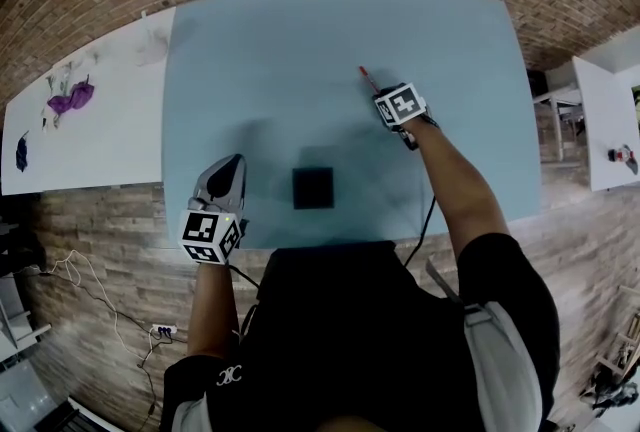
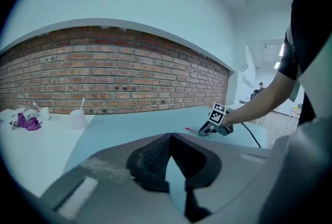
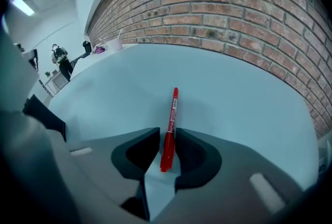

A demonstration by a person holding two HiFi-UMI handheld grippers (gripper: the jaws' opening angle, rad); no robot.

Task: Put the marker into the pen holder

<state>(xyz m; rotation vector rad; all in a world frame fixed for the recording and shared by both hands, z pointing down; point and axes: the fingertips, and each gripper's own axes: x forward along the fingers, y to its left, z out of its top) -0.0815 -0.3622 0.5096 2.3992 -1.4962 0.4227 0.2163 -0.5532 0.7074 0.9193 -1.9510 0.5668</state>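
marker [image 3: 170,129]: red, seen lying flat on the blue table [image 1: 250,50], right of centre in the head view, tip pointed toward the upper left. In the right gripper view it is found at centre frame, its near end between the jaws and the rest sticking out past them toward the brick wall [image 3: 249,5].
right gripper [image 3: 167,135]: tilted down at the table, jaws set either side of the marker's near end. Jaws are part-way apart. The marker is seen close against the right-hand jaw, and a sliver of table shows between it and the left-hand jaw, so no firm clamp can be read.
left gripper [image 2: 170,137]: jaws brought together at the tips, nothing between them. Held low at lower left of the head view, over the table's near edge, well apart from the marker.
pen holder [image 1: 313,188]: black, square from above, stood near the table's near edge at centre of the head view, between the two grippers. It is seen apart from the marker.
white table [image 1: 90,120]: at left of the head view, a purple thing [image 1: 70,98] lying on it. A white cup [image 2: 78,119] is seen at left in the left gripper view.
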